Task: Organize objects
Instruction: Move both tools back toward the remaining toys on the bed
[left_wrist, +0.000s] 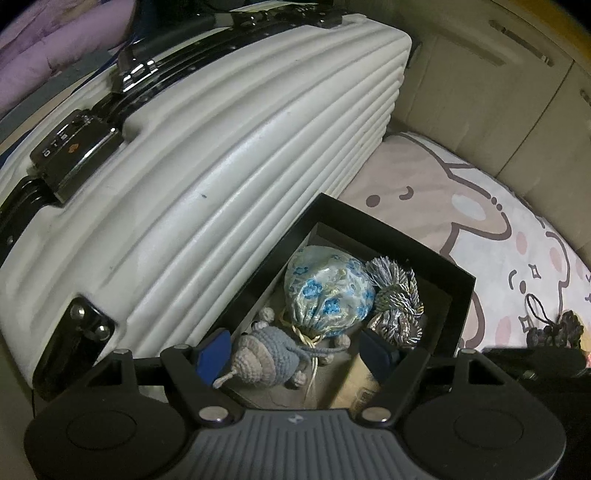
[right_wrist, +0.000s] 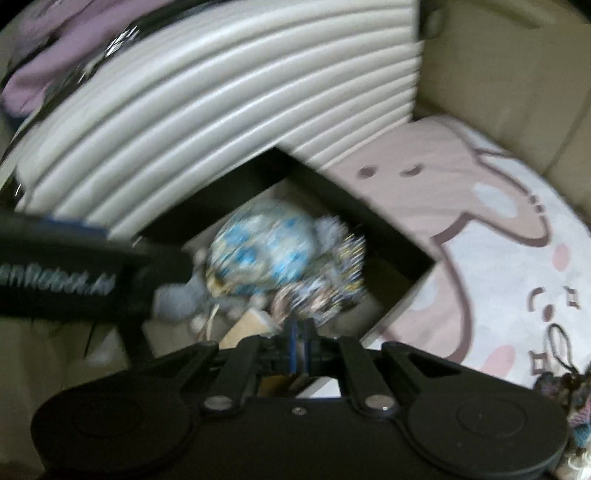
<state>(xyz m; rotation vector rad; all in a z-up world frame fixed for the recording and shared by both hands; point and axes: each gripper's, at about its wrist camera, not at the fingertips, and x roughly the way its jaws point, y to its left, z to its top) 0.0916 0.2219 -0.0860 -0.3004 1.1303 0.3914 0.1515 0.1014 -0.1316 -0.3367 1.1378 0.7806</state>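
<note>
Black box ahead of the hand-held gripper, pale pouch with blue flowers, grey-beige crochet toy, white ribbed suitcase, pink cartoon-print mat

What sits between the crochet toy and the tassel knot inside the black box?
The blue-flowered pouch, shown in the left wrist view.

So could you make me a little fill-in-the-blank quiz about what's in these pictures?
1. The floral pouch lies inside a black ____.
2. Behind the box stands a ribbed white ____.
3. The right gripper has its jaws ____.
4. The crocheted toy lies between the open fingers of the ____ gripper.

Missing words: box; suitcase; shut; left
</note>
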